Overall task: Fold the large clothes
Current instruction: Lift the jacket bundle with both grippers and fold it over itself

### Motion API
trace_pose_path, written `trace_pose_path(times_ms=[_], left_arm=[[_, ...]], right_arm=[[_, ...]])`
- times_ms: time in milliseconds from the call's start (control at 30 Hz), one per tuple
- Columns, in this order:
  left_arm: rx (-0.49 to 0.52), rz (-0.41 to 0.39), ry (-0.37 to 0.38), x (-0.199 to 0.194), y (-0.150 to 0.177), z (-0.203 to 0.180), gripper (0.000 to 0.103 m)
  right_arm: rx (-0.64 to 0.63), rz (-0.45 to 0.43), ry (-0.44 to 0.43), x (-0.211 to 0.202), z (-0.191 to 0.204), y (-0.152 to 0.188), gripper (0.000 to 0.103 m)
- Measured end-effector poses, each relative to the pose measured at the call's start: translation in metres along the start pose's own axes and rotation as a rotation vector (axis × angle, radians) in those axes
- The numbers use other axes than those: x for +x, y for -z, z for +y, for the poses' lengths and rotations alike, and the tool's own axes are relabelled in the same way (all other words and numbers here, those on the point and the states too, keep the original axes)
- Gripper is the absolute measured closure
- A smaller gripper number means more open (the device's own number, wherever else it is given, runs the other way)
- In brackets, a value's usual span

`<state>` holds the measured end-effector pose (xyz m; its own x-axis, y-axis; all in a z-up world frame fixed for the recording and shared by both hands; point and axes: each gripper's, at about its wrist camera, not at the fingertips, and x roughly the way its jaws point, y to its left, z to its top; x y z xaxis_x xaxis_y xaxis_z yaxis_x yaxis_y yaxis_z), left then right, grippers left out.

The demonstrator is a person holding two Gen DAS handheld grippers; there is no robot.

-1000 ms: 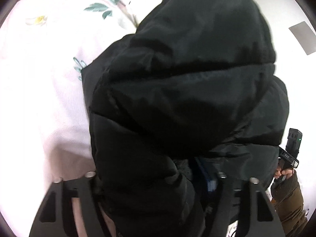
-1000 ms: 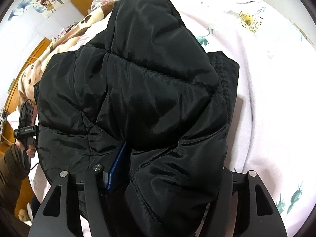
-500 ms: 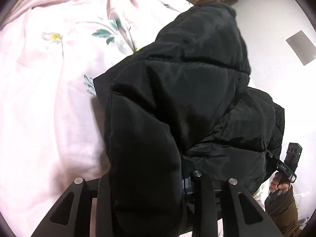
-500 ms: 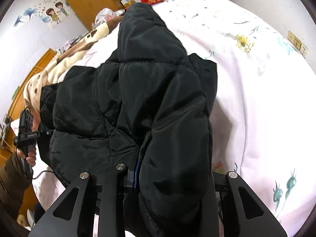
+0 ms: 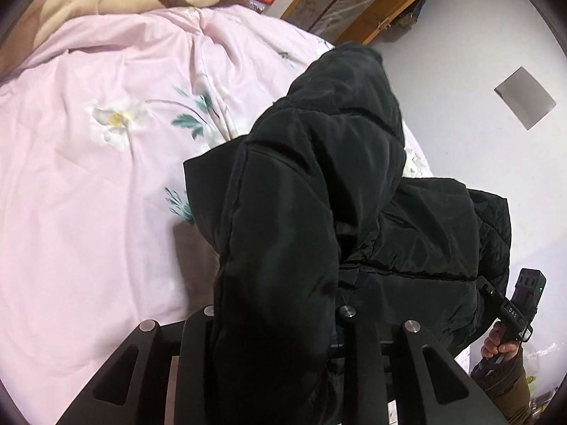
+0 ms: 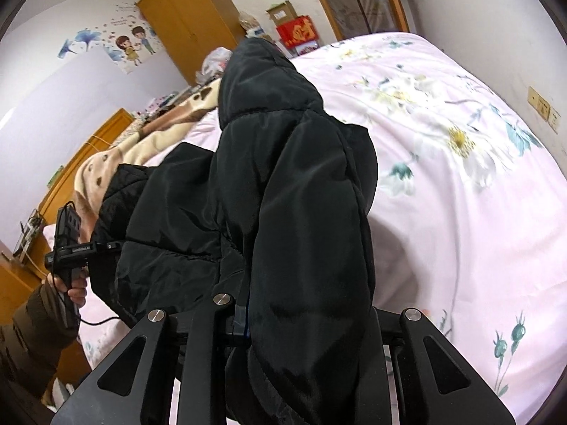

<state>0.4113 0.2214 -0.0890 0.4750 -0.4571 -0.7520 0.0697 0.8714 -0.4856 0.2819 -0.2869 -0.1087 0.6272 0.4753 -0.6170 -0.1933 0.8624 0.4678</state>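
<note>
Here your left hand-held gripper (image 5: 276, 322), at the bottom centre of the left wrist view, has just been closing and now pinches a thick fold of the black puffer jacket (image 5: 319, 191) between narrow jaws. Your right hand-held gripper (image 6: 301, 304), low in the right wrist view, has closed likewise and clamps another padded fold of that jacket. The jacket fills the middle of both views, draped from the fingers up toward its hood, above the pink floral bedsheet (image 6: 478, 212). Each view's lower outer edge shows your other hand.
</note>
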Motion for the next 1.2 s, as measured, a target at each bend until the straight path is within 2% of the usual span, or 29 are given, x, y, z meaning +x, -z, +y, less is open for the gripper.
trace_pose_path(times_ms=[67,300,533,833,1033,1200], left_arm=[[-0.003,-0.014,-0.003,-0.003,-0.006,-0.011,0.074],[-0.003,-0.067,-0.041,-0.034,-0.006,0.023,0.075],[-0.041,-0.108,-0.079,-0.068,0.025,0.048,0.074],[-0.087,-0.151,-0.137,-0.114,0.040,0.084,0.074],[-0.108,-0.185,-0.179,-0.130,0.045,0.109,0.074],[-0.128,-0.175,-0.223,-0.121,0.059,0.133,0.074]], right_arm=[[-0.013,-0.005,-0.009,0.000,0.006,0.001,0.078],[-0.060,-0.019,-0.044,0.010,0.041,-0.006,0.078],[-0.114,0.001,-0.081,0.047,0.090,-0.014,0.078],[-0.165,0.018,-0.136,0.086,0.132,-0.017,0.078],[-0.173,0.019,-0.153,0.118,0.153,-0.018,0.079],[-0.196,0.038,-0.139,0.137,0.160,-0.007,0.078]])
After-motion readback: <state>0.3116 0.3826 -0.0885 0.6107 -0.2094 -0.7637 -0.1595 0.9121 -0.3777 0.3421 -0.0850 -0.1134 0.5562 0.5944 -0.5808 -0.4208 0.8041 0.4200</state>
